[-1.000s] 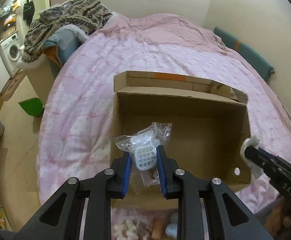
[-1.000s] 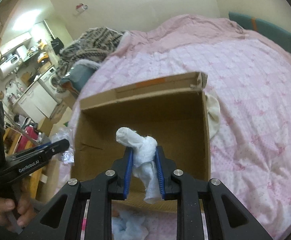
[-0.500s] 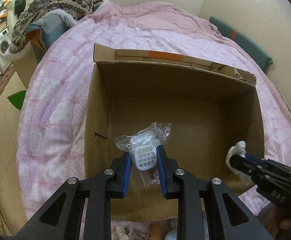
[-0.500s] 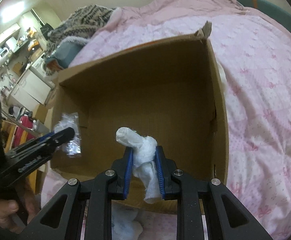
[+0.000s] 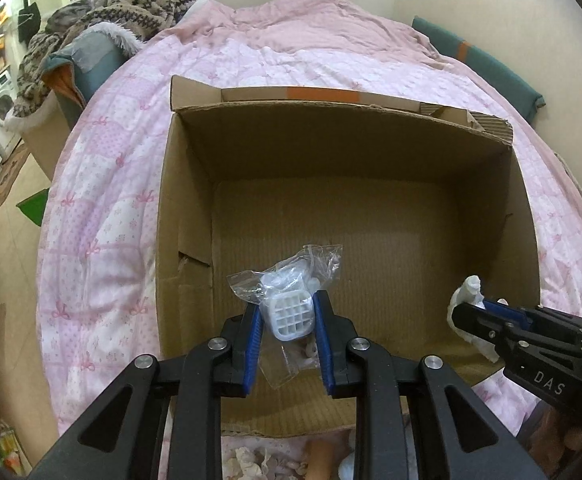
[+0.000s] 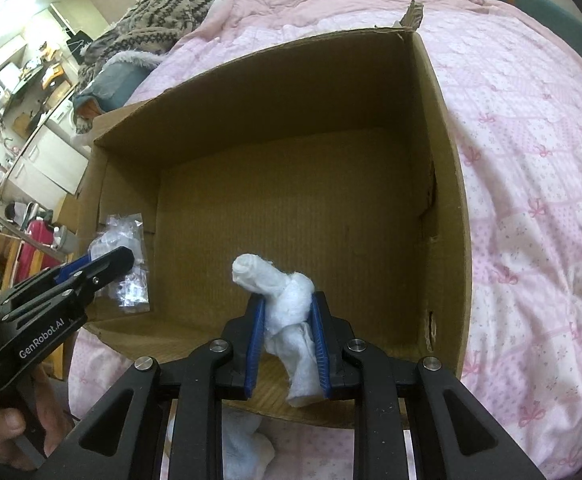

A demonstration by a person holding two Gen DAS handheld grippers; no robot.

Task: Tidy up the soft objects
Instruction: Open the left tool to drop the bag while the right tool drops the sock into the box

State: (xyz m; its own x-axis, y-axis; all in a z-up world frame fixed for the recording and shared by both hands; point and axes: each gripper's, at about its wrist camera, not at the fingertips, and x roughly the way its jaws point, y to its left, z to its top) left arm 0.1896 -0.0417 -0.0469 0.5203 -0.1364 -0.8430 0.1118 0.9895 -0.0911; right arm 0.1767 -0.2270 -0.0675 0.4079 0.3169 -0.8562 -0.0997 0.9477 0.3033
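An open cardboard box (image 5: 187, 208) (image 6: 447, 168) sits on a pink quilted bed. My left gripper (image 5: 285, 308) is shut on a clear plastic bag with a white grid-shaped piece (image 5: 289, 314) and holds it over the box's near left part; it shows in the right wrist view (image 6: 111, 264) with the bag (image 6: 125, 240). My right gripper (image 6: 287, 316) is shut on a white wad of cloth (image 6: 287, 304) over the box's near edge; it shows at the right in the left wrist view (image 5: 471, 312).
Small soft items (image 5: 251, 460) lie on the bed in front of the box, and a white cloth (image 6: 243, 440) below my right gripper. A heap of patterned clothing (image 5: 103, 12) lies at the bed's far left. A teal cushion (image 5: 487, 68) lines the wall.
Both grippers have moved forward and down towards the box, which now fills more of each view. Both still hold their items.
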